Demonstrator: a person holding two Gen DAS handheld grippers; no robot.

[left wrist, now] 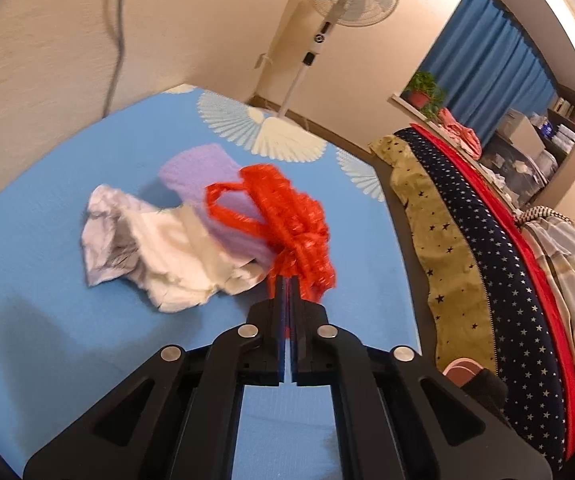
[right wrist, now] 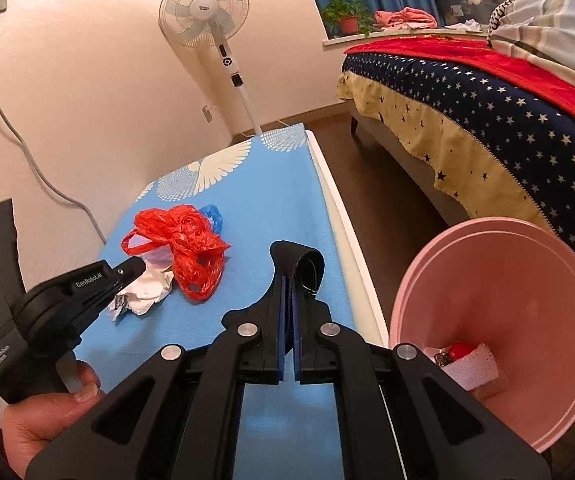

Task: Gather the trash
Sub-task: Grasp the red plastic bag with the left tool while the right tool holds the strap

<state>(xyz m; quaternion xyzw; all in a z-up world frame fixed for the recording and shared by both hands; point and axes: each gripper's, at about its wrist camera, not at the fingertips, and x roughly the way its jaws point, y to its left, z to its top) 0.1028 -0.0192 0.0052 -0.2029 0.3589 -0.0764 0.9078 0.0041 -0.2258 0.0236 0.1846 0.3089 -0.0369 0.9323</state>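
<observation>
Left gripper (left wrist: 287, 280): jaws nearly together, clamped on a red bag (left wrist: 287, 216) that bunches up over the fingertips, 1 loop handle sticking out to the left. In the right wrist view the same gripper (right wrist: 133, 270) reaches in from the left, held by a hand (right wrist: 43, 416), its tip at the bag (right wrist: 185, 248); whether the bag hangs clear of the table cannot be told.

Right gripper (right wrist: 289, 284): jaws narrow, pinching a black strap (right wrist: 299, 260) that loops above the fingertips.

Beside the bag: crumpled white paper (left wrist: 147, 248) lies on the blue table (left wrist: 47, 184), touching a folded lilac cloth (left wrist: 203, 176) behind it. The right wrist view shows the paper (right wrist: 147, 292) under the left gripper's tip and a scrap of blue plastic (right wrist: 213, 214) just behind the bag.

Right of the table (right wrist: 247, 208): a pink bin (right wrist: 527, 280), tilted mouth toward the camera, with white and red scraps (right wrist: 467, 360) inside.

Background: 1 pedestal fan (right wrist: 207, 8) at the wall, a bed (right wrist: 487, 100) with a star-print cover, a potted plant (right wrist: 345, 16) on the sill, blue curtains (left wrist: 483, 48).
</observation>
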